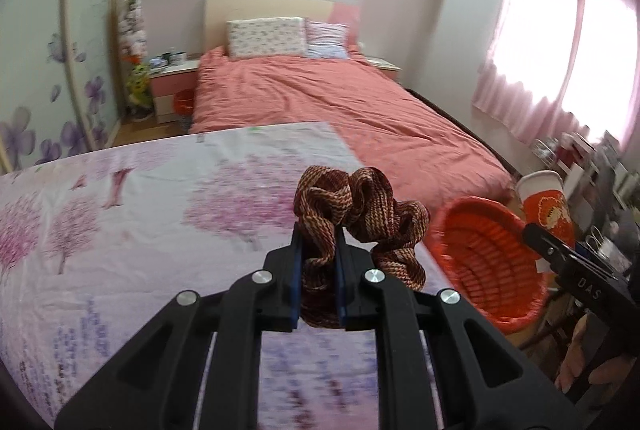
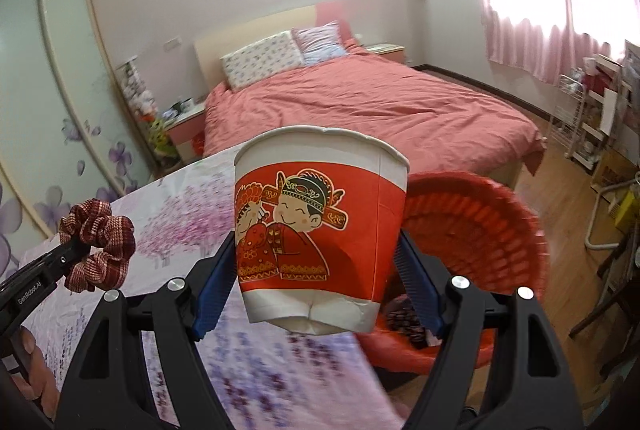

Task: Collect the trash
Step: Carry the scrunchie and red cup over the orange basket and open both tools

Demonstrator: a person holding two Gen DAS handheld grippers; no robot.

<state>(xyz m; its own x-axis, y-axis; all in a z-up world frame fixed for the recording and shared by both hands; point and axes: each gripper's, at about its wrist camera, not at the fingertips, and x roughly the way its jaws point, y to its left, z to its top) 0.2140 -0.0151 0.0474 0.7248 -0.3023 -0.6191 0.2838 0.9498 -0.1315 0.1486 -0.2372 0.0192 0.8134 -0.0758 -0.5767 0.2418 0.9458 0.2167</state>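
Observation:
My left gripper (image 1: 318, 246) is shut on a red-and-tan woven scrunchie (image 1: 356, 213), held above a table with a pink floral cloth (image 1: 120, 230). The same scrunchie (image 2: 98, 248) and left gripper (image 2: 74, 244) appear at the left of the right wrist view. My right gripper (image 2: 316, 262) is shut on a red-and-white paper cup (image 2: 320, 230) with a cartoon couple, upright and a little dented at its base. The cup (image 1: 546, 199) also shows at the right of the left wrist view. A red woven plastic basket (image 1: 488, 262) (image 2: 476, 230) stands just right of the table, beside both grippers.
A bed with a salmon cover (image 1: 328, 101) lies beyond the table. A pink nightstand (image 1: 172, 81) and a small red bin (image 1: 185, 101) stand at its left. Cluttered shelves and racks (image 2: 588, 121) line the right wall under pink curtains (image 1: 560, 41). A sliding wardrobe (image 2: 52, 101) is left.

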